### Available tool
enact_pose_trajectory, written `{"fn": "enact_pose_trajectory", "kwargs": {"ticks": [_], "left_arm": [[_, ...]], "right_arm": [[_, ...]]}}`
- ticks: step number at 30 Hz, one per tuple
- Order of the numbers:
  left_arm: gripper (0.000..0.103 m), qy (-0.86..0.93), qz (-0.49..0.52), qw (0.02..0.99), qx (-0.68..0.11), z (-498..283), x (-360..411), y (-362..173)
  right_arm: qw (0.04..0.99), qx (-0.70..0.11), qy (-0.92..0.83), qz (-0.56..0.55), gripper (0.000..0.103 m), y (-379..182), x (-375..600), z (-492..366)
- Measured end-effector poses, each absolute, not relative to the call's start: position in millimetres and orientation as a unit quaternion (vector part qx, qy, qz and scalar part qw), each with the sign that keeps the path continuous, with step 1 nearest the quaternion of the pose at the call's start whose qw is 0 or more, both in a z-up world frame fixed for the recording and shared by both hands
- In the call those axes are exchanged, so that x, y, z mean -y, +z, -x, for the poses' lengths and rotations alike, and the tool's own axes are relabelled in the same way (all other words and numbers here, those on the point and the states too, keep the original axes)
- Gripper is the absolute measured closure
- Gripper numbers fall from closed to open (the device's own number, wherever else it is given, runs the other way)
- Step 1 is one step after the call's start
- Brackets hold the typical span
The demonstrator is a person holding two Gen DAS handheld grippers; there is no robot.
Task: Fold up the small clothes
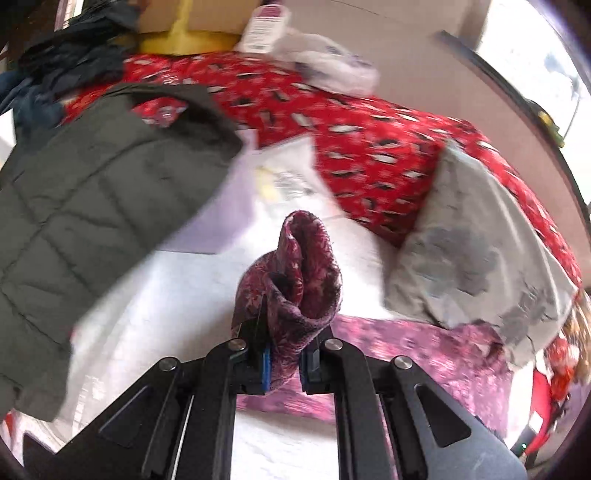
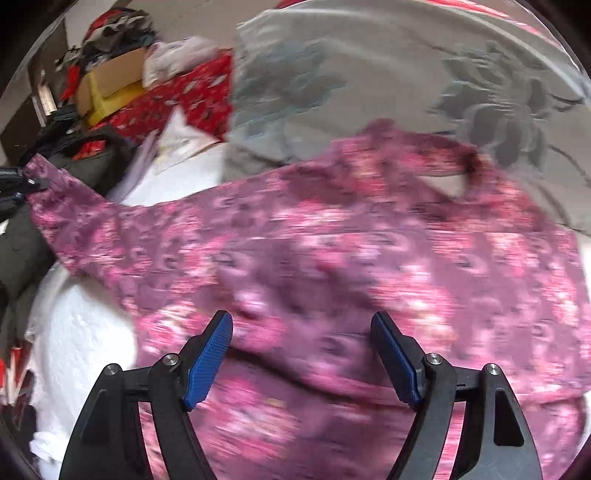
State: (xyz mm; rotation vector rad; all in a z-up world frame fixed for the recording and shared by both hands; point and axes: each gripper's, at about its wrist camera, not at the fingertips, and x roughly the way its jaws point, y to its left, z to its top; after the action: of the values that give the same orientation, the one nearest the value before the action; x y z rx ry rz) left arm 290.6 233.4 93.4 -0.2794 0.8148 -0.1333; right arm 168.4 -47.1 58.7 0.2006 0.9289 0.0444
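A small pink flowered garment (image 2: pixel 332 236) lies spread over a white surface (image 2: pixel 85 347). In the left wrist view my left gripper (image 1: pixel 286 363) is shut on the garment's sleeve end (image 1: pixel 295 273), which stands up bunched between the blue pads. From the right wrist view that same sleeve (image 2: pixel 59 192) stretches to the far left, where the left gripper (image 2: pixel 20 186) pinches it. My right gripper (image 2: pixel 301 354) hovers open above the garment's body, its blue pads (image 2: pixel 208 362) wide apart with nothing pressed between them.
A dark quilted jacket (image 1: pixel 92 206) lies at the left. Behind it are a red patterned cloth (image 1: pixel 362 136), a grey printed cloth (image 1: pixel 480 251), a white paper (image 1: pixel 280 177), a yellow and cardboard box (image 2: pixel 107 88) and piled clothes (image 2: pixel 110 33).
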Motion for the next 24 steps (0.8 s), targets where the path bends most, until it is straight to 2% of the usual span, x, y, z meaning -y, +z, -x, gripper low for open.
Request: {"fn": "enact_pose_trajectory", "kwargs": {"ticks": [11,13,15,24], "left_arm": [[0.095,-0.138,0.124,0.895,-0.407,-267.8,-138.3,108.9],[0.095,-0.149,0.121,0.892,-0.410,-263.3,-120.4,106.8],[0.095,-0.162,0.119,0.887,-0.415,-259.2,-101.2,104.3],[0.095,-0.221,0.087,0.866,-0.441,-235.9,5.7,84.2]], "right_arm": [[0.875,-0.464,-0.118,-0.069,0.024,39.9,175.0,-109.4],[0.867,-0.476,-0.126,-0.083,0.020,23.8,191.8,-98.7],[0.881,-0.446,-0.118,-0.109,0.016,19.5,201.6,-85.2],[0.892,-0.422,-0.110,-0.123,0.012,14.3,205.8,-74.4]]}}
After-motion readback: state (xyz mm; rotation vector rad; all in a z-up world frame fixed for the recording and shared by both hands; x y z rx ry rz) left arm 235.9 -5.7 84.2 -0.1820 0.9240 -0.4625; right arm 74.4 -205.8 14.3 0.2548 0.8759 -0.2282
